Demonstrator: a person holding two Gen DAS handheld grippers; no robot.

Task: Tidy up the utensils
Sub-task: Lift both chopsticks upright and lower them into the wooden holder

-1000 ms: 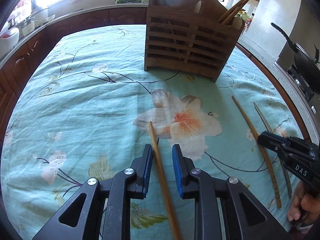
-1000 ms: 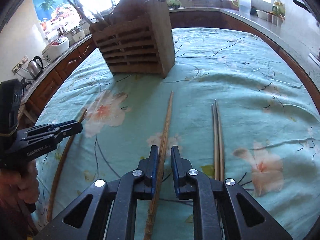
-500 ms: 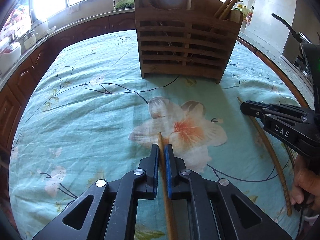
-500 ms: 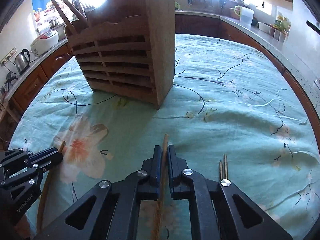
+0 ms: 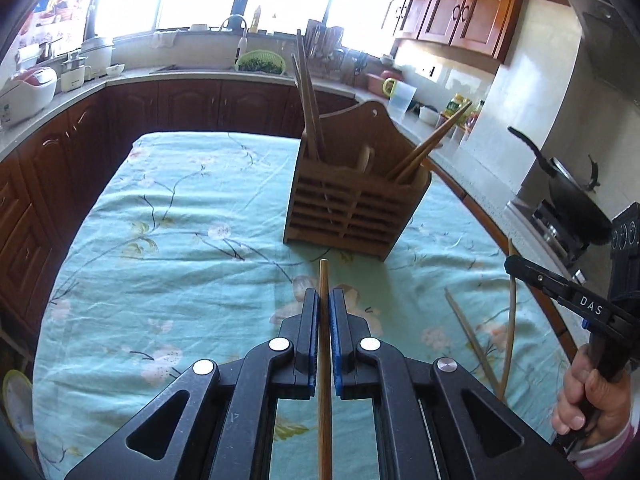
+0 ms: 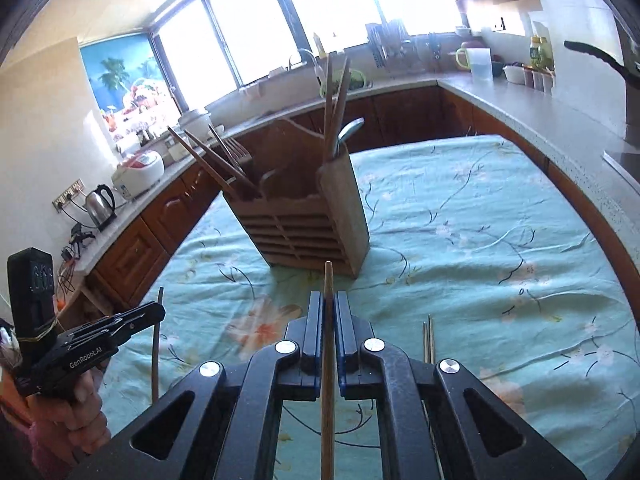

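Chopstick [image 5: 323,280] clamped in left tool [image 5: 324,312]; second chopstick [image 6: 328,280] clamped in right tool [image 6: 328,312]; wooden holder [image 5: 352,212] ahead on surface [image 5: 180,240].

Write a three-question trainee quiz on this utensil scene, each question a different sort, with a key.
1. True or false: the left gripper has its jaws shut on a long wooden chopstick.
2. Multiple choice: the slatted wooden utensil holder stands on
A. the bare countertop
B. the teal floral tablecloth
C. the stove
3. Fill in: the right gripper grips a second wooden ____.

Key: 1 true; 2 B; 3 chopstick.
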